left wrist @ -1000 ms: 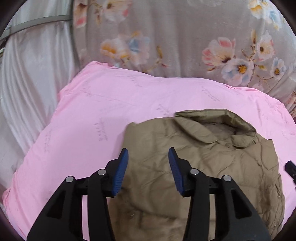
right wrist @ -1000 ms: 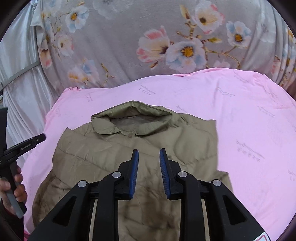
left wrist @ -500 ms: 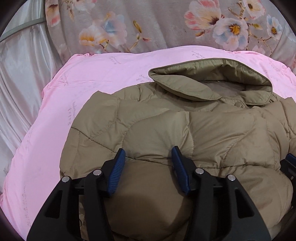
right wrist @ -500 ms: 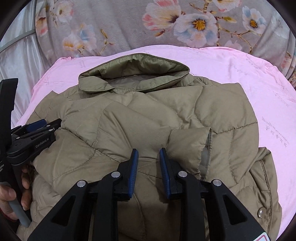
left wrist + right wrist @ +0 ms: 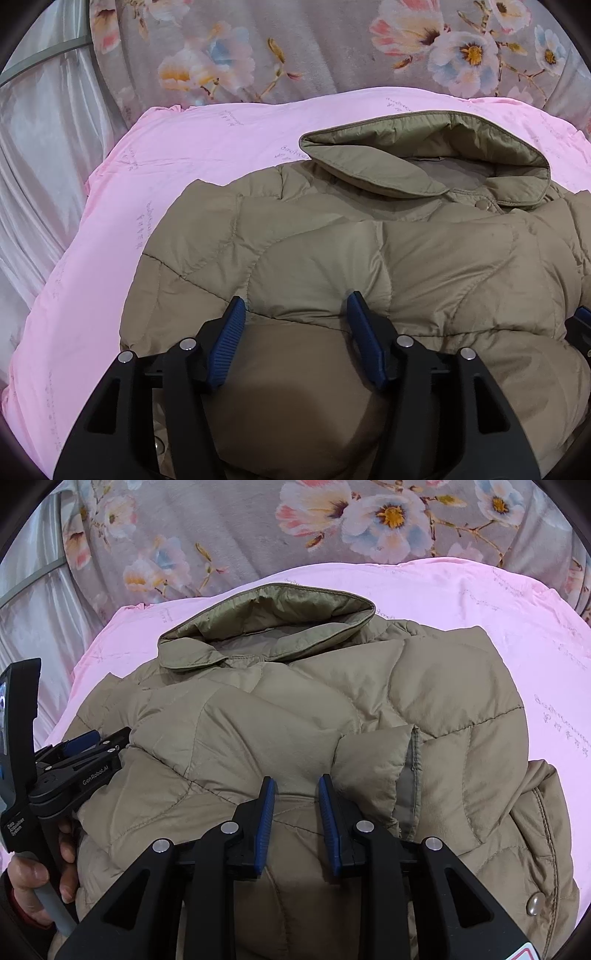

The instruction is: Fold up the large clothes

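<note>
a khaki quilted jacket (image 5: 369, 251) lies on a pink quilt (image 5: 192, 147), collar away from the cameras. the left gripper (image 5: 295, 314) has just been opening; its fingers (image 5: 231, 336) stand wide astride a puffed fold without squeezing it. the right gripper (image 5: 295, 797) has narrow fingers (image 5: 266, 816) resting on the jacket's folded edge, fabric in the gap; whether it is pinched i cannot tell.

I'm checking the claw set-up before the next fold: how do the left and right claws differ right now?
The left claw stands wide, its jaws having just been opening; the right claw leaves only a narrow gap. The left is at the khaki quilted puffer jacket's near-left part, the right nearer its middle. Both have black frames, blue pads, point down at the jacket, and grip nothing.
</note>
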